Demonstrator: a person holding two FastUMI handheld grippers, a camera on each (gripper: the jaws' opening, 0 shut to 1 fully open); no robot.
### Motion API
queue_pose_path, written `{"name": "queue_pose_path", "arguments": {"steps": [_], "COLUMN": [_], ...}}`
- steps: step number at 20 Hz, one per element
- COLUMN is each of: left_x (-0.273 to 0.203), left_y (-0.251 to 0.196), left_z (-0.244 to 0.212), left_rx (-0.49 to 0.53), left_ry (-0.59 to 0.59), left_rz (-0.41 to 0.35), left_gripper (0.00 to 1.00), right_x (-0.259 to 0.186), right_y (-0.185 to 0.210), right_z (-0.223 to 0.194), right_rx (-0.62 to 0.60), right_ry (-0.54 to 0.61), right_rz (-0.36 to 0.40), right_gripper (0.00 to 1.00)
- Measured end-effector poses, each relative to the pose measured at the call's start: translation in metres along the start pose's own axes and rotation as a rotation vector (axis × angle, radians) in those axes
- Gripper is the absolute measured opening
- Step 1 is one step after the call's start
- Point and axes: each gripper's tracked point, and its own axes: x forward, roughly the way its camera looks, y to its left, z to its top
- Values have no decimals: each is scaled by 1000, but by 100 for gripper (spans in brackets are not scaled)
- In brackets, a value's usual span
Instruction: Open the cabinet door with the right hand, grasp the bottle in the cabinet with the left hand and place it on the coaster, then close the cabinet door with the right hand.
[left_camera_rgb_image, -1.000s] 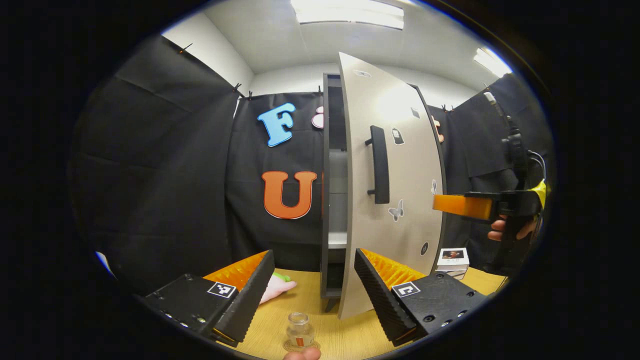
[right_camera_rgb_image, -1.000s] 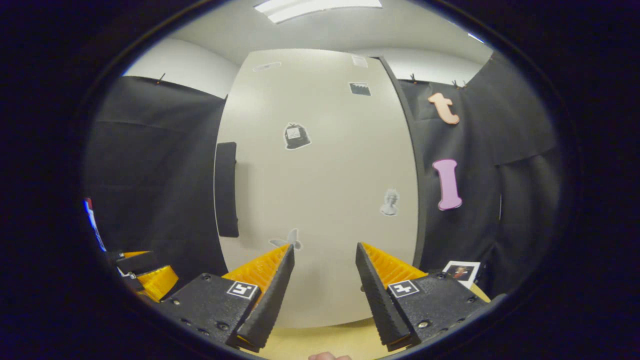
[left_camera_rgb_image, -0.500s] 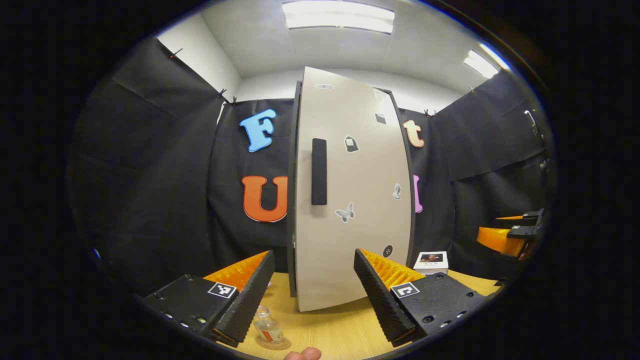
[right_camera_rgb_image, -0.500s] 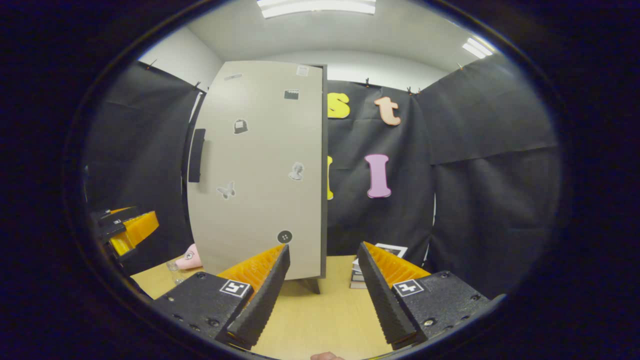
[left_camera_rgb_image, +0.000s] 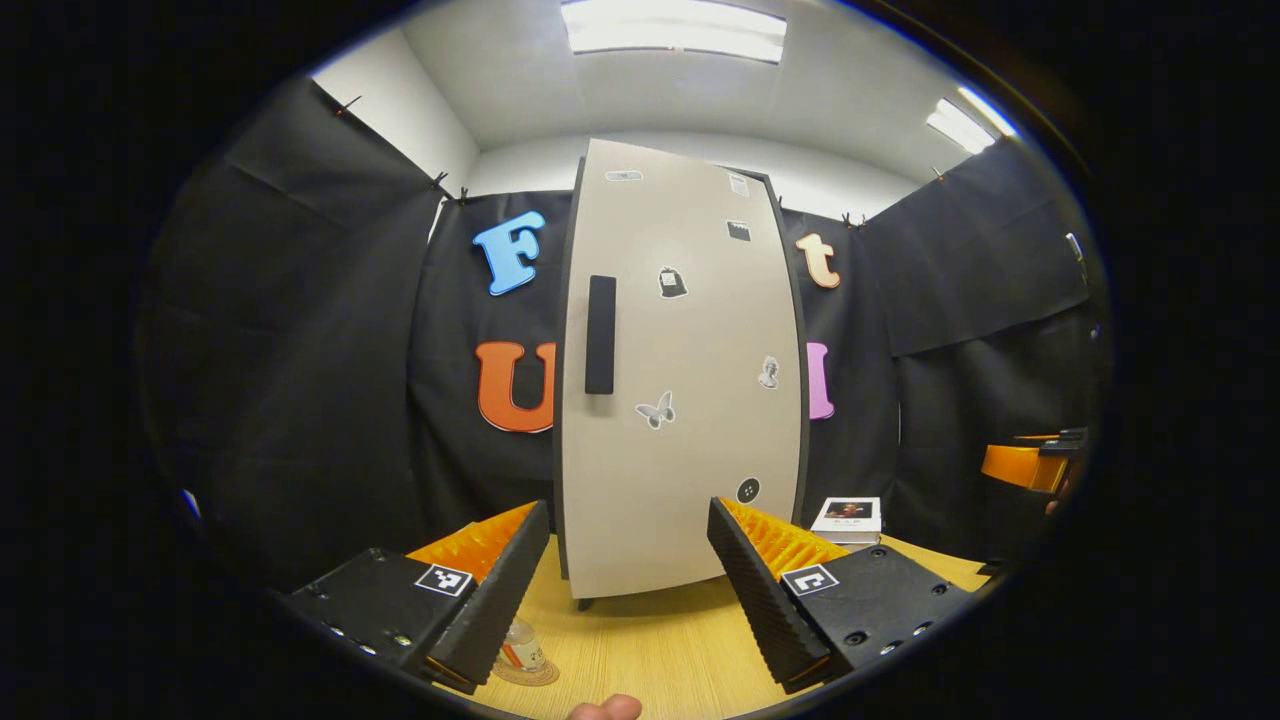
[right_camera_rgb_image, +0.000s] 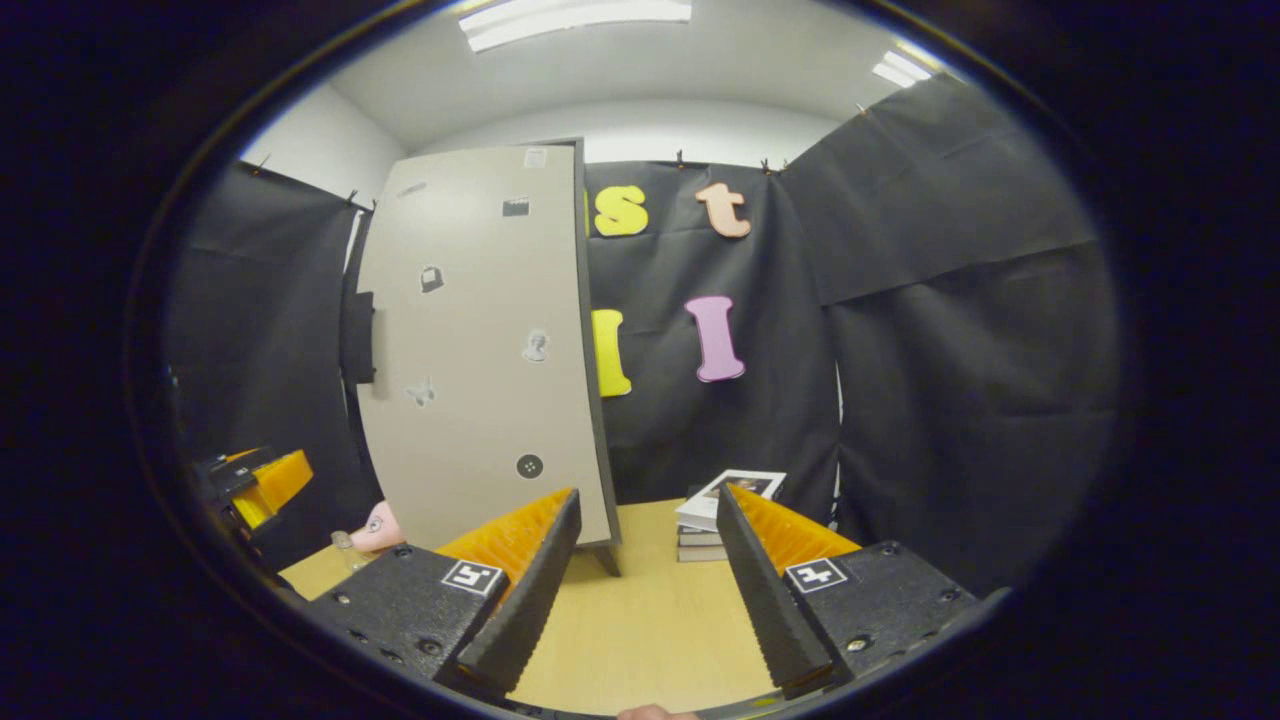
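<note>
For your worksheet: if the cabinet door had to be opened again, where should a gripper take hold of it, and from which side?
Grip the black vertical handle near the left edge of the cabinet door, coming from the front. It seems to stand off the flat panel, so open fingers could probably close across its narrow width; the door's hinges appear to be on its right.

No legible text, brand or number. Cabinet door (left_camera_rgb_image: 690, 400) stickers — pictures, too small to read. Bottle (left_camera_rgb_image: 520, 645) label unreadable. Square coded markers on left gripper (left_camera_rgb_image: 628, 590) and right gripper (right_camera_rgb_image: 645, 590) — patterns, not text.
</note>
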Motion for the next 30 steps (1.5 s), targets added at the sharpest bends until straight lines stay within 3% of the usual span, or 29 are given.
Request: {"name": "queue_pose_path", "arguments": {"steps": [9,30], "left_x": [-12,-18], "left_y": [14,15], "left_z": [3,3], "left_rx": [8,-2], "left_ry": [-9,-7], "left_rz": [47,41], "left_gripper": [96,96], "right_x": [-5,-10], "right_y": [9,22], "right_z": [14,26], "right_rx": [27,17], "right_ry": [-13,-35], "right_rz": [29,50], "right_gripper": [88,88]}}
